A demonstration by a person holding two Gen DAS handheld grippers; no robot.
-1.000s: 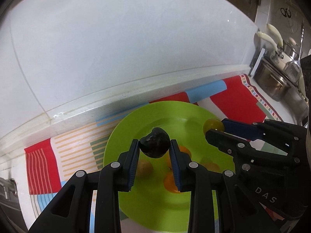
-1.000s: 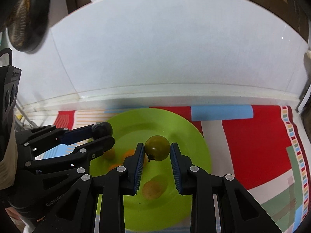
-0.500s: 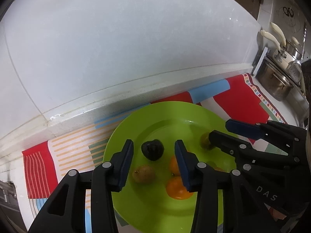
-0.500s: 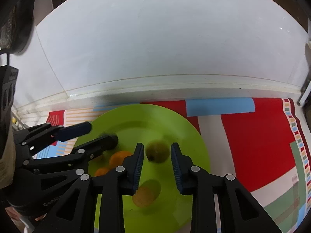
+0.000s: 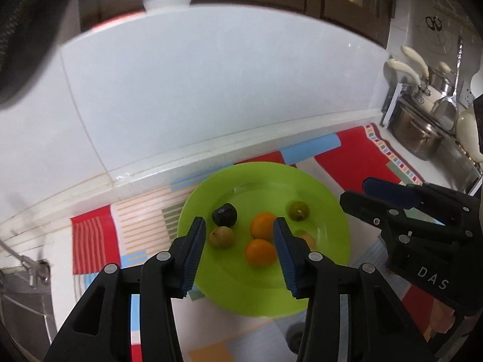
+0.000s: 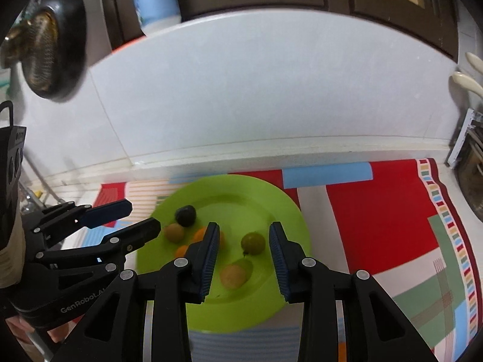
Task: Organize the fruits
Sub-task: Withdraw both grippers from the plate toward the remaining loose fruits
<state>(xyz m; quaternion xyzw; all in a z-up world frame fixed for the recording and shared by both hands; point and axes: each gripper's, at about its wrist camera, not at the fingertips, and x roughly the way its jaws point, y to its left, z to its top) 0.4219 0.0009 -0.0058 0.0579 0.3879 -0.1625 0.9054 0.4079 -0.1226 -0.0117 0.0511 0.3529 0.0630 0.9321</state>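
A green plate (image 5: 241, 289) on a patterned cloth holds several small fruits. A dark fruit (image 5: 224, 214), a brownish-green one (image 5: 222, 237), two oranges (image 5: 263, 225) and a green fruit (image 5: 299, 210) lie on it; a tan fruit (image 6: 233, 275) lies nearer me. My left gripper (image 5: 238, 220) hovers above the plate, its jaws opening, with nothing between the pads. My right gripper (image 6: 244, 226) hangs open over the green fruit (image 6: 253, 242) without touching it. Each gripper also shows from the side in the other's view, the right gripper (image 5: 354, 188) and the left gripper (image 6: 143, 213).
The red, blue and striped cloth (image 6: 377, 226) covers the counter below a white tiled wall (image 5: 211, 90). Steel pots (image 5: 422, 138) and ladles stand at the far right. A blue-and-white bottle (image 6: 154, 0) and a dark strainer (image 6: 45, 45) sit up high. A sink edge (image 5: 18, 301) is at the left.
Both grippers opened and let go: the dark fruit and the green fruit now lie on the plate. Both grippers pulled back and up from the plate.
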